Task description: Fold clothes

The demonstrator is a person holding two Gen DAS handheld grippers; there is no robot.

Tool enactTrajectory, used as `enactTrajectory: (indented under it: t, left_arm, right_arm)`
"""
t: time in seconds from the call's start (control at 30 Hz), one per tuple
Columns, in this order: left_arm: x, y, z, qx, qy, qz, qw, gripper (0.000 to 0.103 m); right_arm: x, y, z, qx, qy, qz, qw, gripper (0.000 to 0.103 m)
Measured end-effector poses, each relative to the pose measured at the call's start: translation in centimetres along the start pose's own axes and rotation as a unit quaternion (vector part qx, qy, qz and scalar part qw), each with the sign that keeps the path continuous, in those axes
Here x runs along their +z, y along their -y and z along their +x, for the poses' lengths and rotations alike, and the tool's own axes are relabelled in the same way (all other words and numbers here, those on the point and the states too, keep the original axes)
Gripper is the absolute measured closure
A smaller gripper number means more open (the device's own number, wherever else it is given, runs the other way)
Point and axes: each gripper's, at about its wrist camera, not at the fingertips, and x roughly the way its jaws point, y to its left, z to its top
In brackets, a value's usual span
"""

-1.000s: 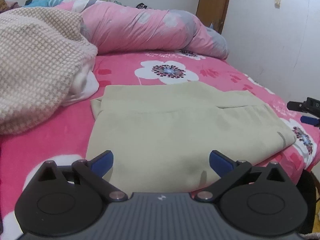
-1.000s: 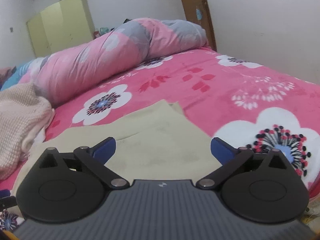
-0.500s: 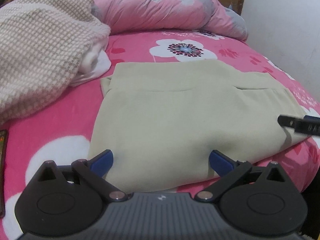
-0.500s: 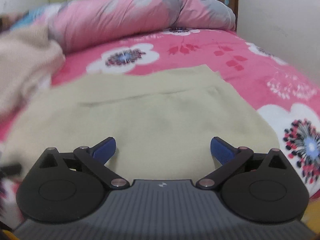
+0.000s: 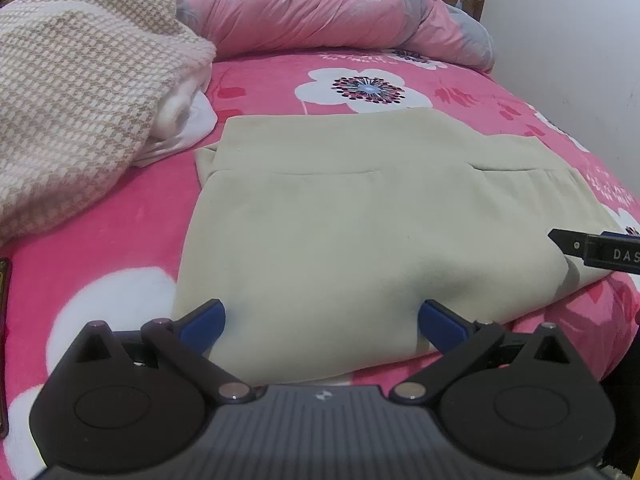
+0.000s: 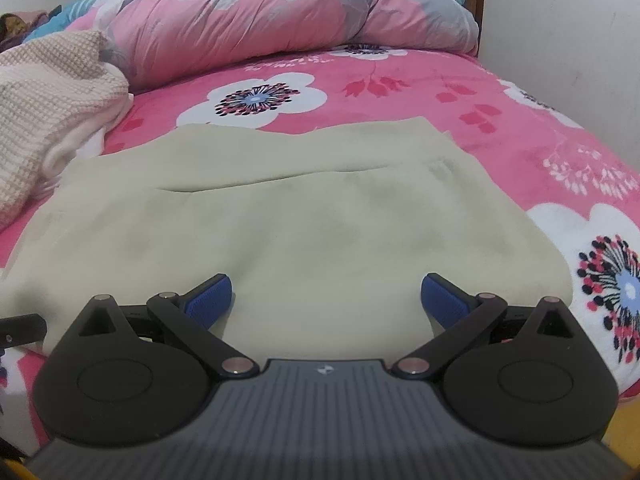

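Beige garment (image 5: 360, 240) – soft, matte, fleece-like cloth, folded into a rough rectangle with a straight seam line running across its upper third; a second layer edge shows at the right of the left wrist frame. It lies flat on the pink bedspread (image 5: 120, 240), a plush fabric printed with large white flowers with dark dotted centres. In the right wrist frame the garment (image 6: 300, 220) fills the centre, its near edge rounded and thick where the layers double over.

Left gripper (image 5: 322, 320): jaws spread wide, blue ribbed pads (image 5: 202, 322) at lower centre of the frame, nothing between them. The pads sit just over the garment's near edge; whether they touch the cloth cannot be told.

Right gripper (image 6: 326, 298): jaws likewise spread wide, empty, blue pads (image 6: 210, 296) low in the frame over the garment's near border. One black finger of this gripper shows at the right edge of the left wrist frame, over the garment's right corner.

Surroundings – a knitted houndstooth blanket (image 5: 80, 100), beige and white, bunched at upper left of the left wrist frame; a rolled pink floral duvet (image 5: 340, 8), smooth and creased, across the top; a white wall (image 5: 580, 60) at upper right
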Motion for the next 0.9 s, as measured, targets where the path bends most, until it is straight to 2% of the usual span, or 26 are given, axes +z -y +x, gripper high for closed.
enactTrajectory:
  t: [0.4,0.77,0.9]
  left_arm:
    - [0.34,0.13,0.05,0.006,-0.011,-0.012,0.9999,0.000]
    - [0.57,0.21,0.00,0.010,-0.014,-0.014,0.9997,0.000]
    - [0.71,0.15,-0.66,-0.004,0.004,-0.018,0.9998,0.000]
  right_arm:
    - [0.07,0.39,0.43,0.026,-0.015,0.020,0.999,0.001]
    - [-0.35,0.33,0.36,0.028,-0.008,0.019,0.999,0.001]
    - [-0.46,0.38,0.26,0.031,-0.004,0.017,0.999,0.001]
